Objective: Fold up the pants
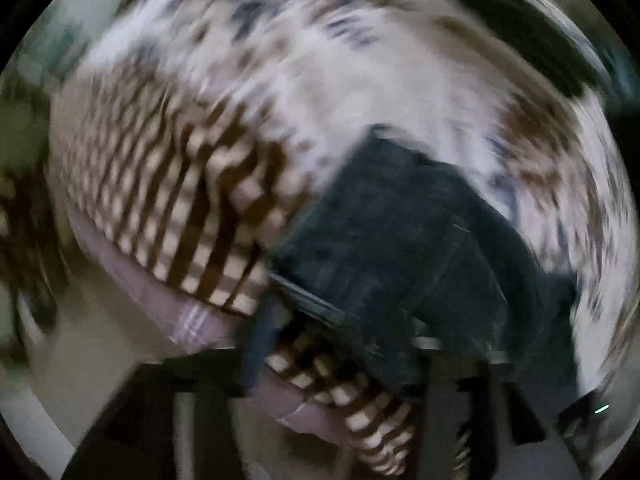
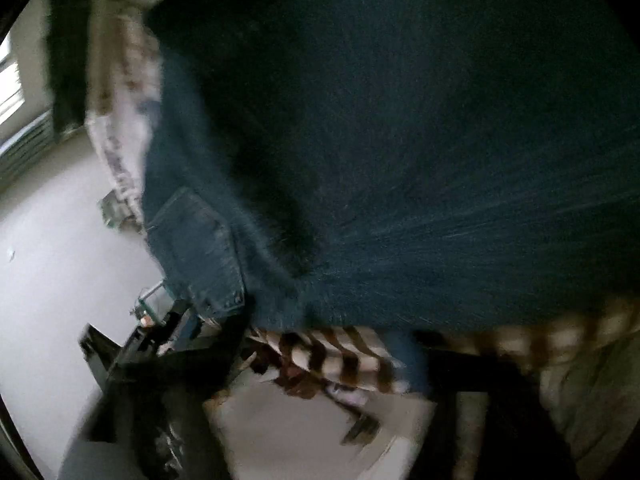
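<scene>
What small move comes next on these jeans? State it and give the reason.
Probably lower the left claw onto the jeans' near edge and grip it for another fold. It and the right claw stand open, holding nothing, and the jeans lie bunched on the patterned bedspread.

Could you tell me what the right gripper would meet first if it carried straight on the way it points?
Most likely the dark blue denim pants, which fill the view just ahead; blur hides the exact gap.

Pale floor (image 2: 60,272), window (image 2: 10,92) (perhaps daylit)
</scene>
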